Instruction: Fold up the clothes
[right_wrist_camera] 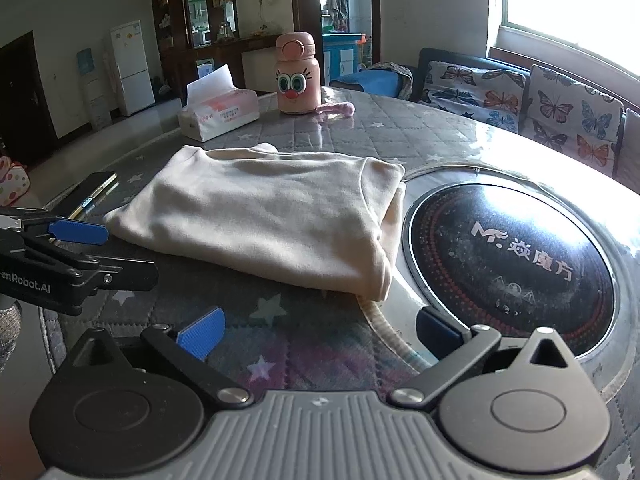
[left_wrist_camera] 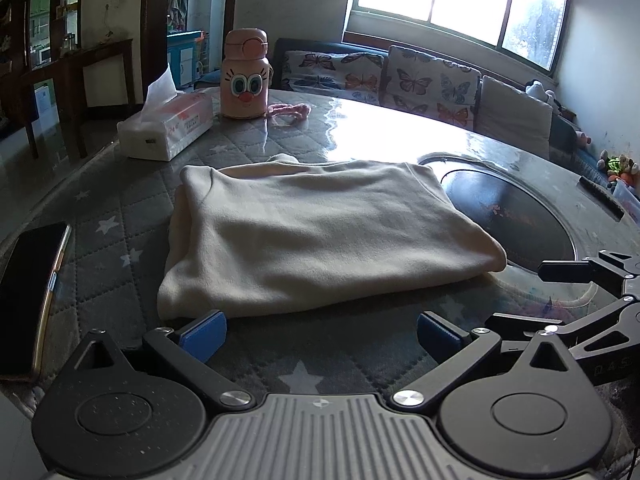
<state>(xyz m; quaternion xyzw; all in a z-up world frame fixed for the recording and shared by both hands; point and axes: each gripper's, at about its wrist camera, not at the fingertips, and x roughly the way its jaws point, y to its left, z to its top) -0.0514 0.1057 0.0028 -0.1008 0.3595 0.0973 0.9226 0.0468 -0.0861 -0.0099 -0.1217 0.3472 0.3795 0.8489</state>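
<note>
Garment (left_wrist_camera: 316, 236), cream, lies on the table (left_wrist_camera: 120, 216) as a flat, layered rectangle, already folded over itself; whether more folds are due can't be told. It sits straight ahead of the left gripper (left_wrist_camera: 320, 334), near edge just past the pads, and ahead-left of the right gripper (right_wrist_camera: 320, 334), so the left is nearer. Its long axis runs side to side across both views, its right end just overlapping the cooktop (right_wrist_camera: 512, 256). Both grippers are released, jaws spread, holding nothing

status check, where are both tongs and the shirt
Left tongs open, empty, just short of the cream garment. Right tongs open, empty. Garment folded flat, edge beside the cooktop. Nothing in the way.
</note>
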